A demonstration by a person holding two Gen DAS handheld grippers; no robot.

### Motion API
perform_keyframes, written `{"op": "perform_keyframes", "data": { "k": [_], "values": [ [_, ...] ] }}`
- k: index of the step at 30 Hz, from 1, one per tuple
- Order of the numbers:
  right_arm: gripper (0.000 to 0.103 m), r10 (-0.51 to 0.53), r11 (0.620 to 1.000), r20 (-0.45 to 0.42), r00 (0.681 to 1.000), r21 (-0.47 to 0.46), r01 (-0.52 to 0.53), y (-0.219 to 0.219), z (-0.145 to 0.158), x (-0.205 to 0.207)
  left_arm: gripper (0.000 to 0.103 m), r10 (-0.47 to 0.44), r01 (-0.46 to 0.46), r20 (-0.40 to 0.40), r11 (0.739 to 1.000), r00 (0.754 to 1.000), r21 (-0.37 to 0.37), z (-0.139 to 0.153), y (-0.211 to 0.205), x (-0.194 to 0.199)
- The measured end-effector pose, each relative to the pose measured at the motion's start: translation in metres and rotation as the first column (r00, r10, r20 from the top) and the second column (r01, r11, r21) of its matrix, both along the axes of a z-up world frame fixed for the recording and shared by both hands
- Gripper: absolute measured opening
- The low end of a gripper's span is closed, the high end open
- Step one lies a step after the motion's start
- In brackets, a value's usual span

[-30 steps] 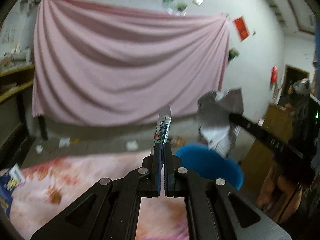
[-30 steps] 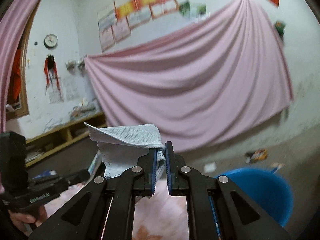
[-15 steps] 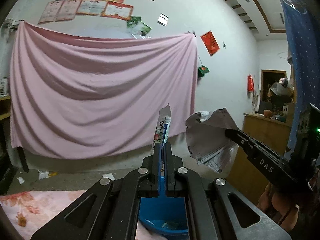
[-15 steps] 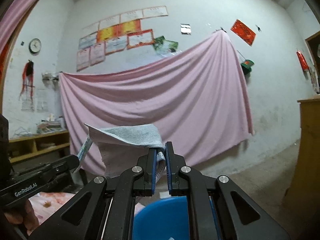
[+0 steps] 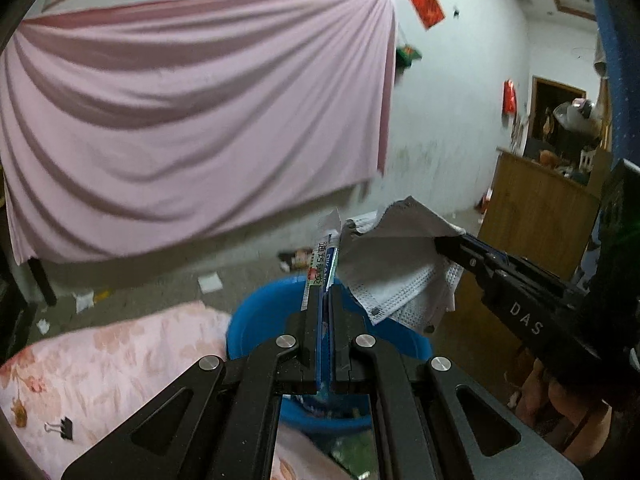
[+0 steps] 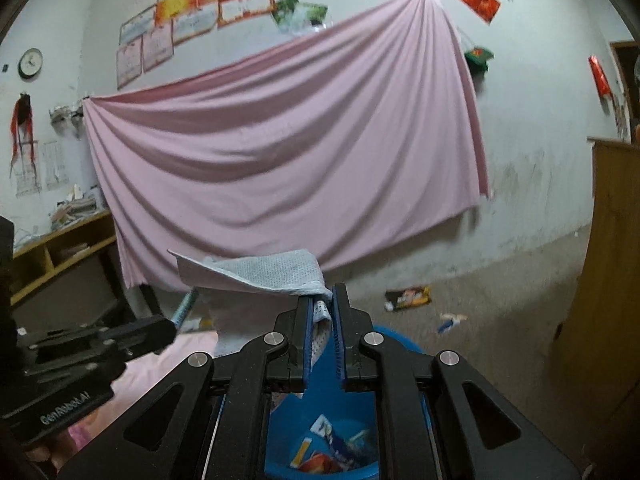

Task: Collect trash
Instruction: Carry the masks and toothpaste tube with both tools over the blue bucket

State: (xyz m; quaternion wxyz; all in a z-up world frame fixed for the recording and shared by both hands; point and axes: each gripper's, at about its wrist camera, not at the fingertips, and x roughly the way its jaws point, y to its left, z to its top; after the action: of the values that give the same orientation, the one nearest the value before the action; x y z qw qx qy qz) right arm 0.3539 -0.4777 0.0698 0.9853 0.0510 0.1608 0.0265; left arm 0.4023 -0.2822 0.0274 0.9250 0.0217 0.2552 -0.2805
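Observation:
My left gripper (image 5: 328,294) is shut on a narrow printed wrapper (image 5: 322,264) that sticks up past its tips, above the near rim of a blue basin (image 5: 260,320). My right gripper (image 6: 322,300) is shut on a grey-white face mask (image 6: 264,272), whose strip runs down between the jaws. The blue basin (image 6: 394,344) lies right below it, with several wrappers (image 6: 328,448) inside. In the left wrist view the face mask (image 5: 400,268) hangs from the right gripper (image 5: 444,246) just right of the wrapper. The right wrist view shows the left gripper (image 6: 170,330) at the left.
A floral pink cloth (image 5: 100,360) with a binder clip (image 5: 60,428) on it lies left of the basin. Litter (image 6: 408,298) and paper scraps (image 5: 210,282) dot the floor. A wooden cabinet (image 5: 540,232) stands at the right, a shelf (image 6: 60,248) at the left.
Both views have swung so that the basin now sits under both grippers. The mask and the wrapper have come close together. Both grips hold as before.

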Motion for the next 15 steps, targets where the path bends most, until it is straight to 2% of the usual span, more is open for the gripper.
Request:
{"op": "perform_keyframes", "data": {
  "k": [8, 15],
  "values": [
    [0.010, 0.017, 1.000, -0.116, 0.993, 0.028, -0.014, -0.005, -0.018, 0.013, 0.001, 0.004, 0.001, -0.119, 0.999, 0.993, 0.040, -0.026, -0.007, 0.000],
    [0.010, 0.028, 0.999, -0.202, 0.979, 0.039, -0.020, -0.007, -0.031, 0.022, 0.001, 0.013, -0.003, -0.201, 0.999, 0.979, 0.049, -0.035, -0.011, 0.007]
  ]
}}
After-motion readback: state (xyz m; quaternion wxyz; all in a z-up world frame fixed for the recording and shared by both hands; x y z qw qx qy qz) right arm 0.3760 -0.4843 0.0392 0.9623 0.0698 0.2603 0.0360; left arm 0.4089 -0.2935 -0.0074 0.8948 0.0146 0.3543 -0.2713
